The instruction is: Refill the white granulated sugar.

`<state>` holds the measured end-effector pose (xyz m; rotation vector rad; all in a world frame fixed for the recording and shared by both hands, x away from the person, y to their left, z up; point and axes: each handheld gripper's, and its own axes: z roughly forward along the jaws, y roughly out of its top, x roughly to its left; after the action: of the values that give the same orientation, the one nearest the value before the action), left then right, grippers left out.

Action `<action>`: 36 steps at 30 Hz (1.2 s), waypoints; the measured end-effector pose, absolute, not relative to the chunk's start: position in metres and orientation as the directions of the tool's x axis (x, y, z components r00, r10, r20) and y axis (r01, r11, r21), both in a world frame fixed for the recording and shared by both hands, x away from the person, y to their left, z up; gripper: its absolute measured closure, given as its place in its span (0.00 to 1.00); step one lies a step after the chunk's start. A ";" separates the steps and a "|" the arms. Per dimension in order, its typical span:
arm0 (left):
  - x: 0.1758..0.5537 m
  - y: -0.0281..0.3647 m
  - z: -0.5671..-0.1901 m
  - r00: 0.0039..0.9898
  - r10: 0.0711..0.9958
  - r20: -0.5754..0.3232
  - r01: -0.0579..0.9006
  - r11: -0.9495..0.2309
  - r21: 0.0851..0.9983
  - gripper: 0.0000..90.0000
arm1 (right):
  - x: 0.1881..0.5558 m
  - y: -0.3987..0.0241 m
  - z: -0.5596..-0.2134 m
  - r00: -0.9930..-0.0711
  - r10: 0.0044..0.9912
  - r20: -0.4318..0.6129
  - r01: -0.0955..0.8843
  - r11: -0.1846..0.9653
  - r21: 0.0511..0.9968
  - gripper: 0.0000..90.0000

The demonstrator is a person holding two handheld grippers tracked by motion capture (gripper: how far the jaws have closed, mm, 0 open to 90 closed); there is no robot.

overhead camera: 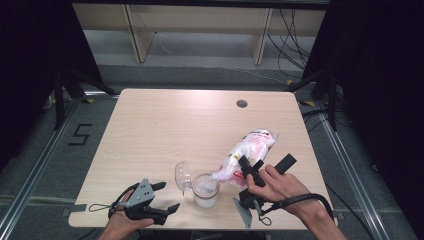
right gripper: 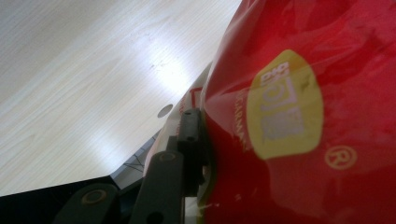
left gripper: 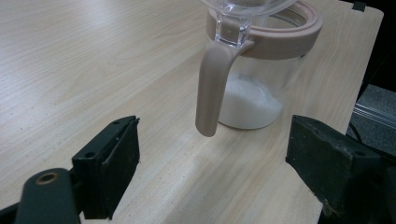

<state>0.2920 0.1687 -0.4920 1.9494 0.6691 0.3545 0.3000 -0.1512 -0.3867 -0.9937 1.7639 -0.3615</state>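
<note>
A registered-trademark sign stands on the red bag [right gripper: 303, 116]; floor tape [overhead camera: 80, 134] reads "5".

Light falls from above onto the pale table [overhead camera: 165, 125], which is bright while the surroundings on the left and right sink into near black. In the right gripper view a white glare patch sits on the tabletop, and the red bag [right gripper: 303, 116] pressed close to the lens is soft and blurred. The left gripper view is evenly lit; its near black claw [left gripper: 212, 158] is slightly out of focus.
</note>
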 end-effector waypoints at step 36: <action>0.291 0.169 -0.492 0.800 0.599 -0.041 0.304 -0.346 0.888 0.19 | 0.300 -0.153 -0.387 -0.160 -0.735 -0.658 -0.440 0.650 -0.619 0.83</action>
<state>0.2914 0.1692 -0.4916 1.9523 0.6770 0.3573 0.2996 -0.1531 -0.3872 -0.9435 1.7972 -0.3445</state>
